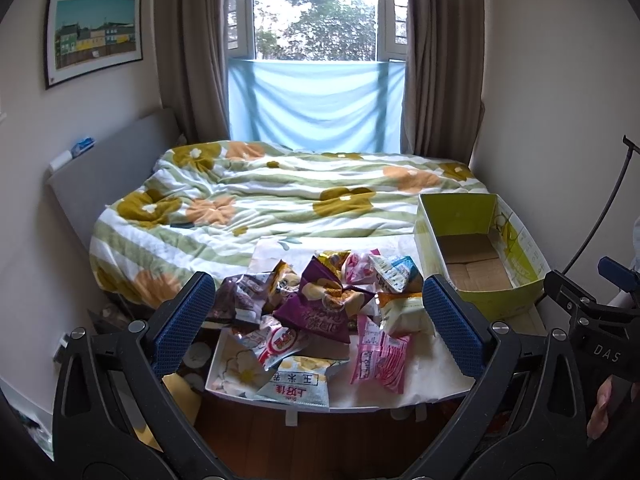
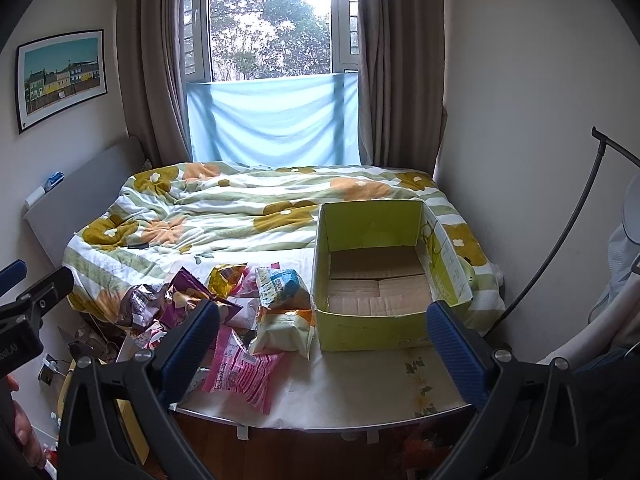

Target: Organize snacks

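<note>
A heap of snack packets lies on the white table [image 1: 424, 384] at the foot of the bed. In it are a purple bag [image 1: 320, 308], a pink packet [image 1: 380, 356] and a pale corn-snack packet [image 1: 294, 388]. To the right of the heap stands a yellow-green cardboard box [image 1: 484, 300], nothing inside it. My left gripper [image 1: 320, 320] hovers open in front of the heap, holding nothing. My right gripper [image 2: 324, 336] hangs open before the box [image 2: 372, 332], with the pink packet [image 2: 240, 372] and a cream packet [image 2: 284, 332] to its left.
A bed with a flowered quilt [image 1: 260, 200] fills the room behind the table [image 2: 360, 392]. Walls close in left and right. A black curved stand [image 2: 560, 248] rises at the right. Wooden floor [image 1: 320, 440] shows below the table's near edge. A hand [image 1: 604, 408] holds the other gripper.
</note>
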Motion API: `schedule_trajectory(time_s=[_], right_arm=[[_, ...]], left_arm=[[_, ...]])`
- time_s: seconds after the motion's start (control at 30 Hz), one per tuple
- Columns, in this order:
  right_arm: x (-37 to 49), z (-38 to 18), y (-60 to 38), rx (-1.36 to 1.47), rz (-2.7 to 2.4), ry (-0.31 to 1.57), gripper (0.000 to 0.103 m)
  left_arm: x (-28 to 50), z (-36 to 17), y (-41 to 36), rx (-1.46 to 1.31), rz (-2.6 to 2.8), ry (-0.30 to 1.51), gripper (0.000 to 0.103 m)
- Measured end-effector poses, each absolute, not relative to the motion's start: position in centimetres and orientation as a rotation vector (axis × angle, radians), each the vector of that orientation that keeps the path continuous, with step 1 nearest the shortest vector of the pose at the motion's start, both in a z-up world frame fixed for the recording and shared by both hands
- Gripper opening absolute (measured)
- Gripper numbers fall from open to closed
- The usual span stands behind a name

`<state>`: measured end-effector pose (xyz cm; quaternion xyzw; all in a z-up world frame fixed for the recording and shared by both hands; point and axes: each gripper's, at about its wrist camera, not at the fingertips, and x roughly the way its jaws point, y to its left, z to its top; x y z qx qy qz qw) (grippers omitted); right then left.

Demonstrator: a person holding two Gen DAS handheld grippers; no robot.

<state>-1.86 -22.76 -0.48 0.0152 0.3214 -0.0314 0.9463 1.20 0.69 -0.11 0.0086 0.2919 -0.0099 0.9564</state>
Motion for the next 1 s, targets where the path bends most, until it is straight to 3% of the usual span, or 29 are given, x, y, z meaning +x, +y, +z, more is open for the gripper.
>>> schedule_trajectory(time_s=[1.0], right_arm=[[-2.35,0.38,-23.07,0.041,-0.060,0.649,0.103]], left_arm=[[0.30,0.85,0.99,0.007,-0.010,0.585,0.102]])
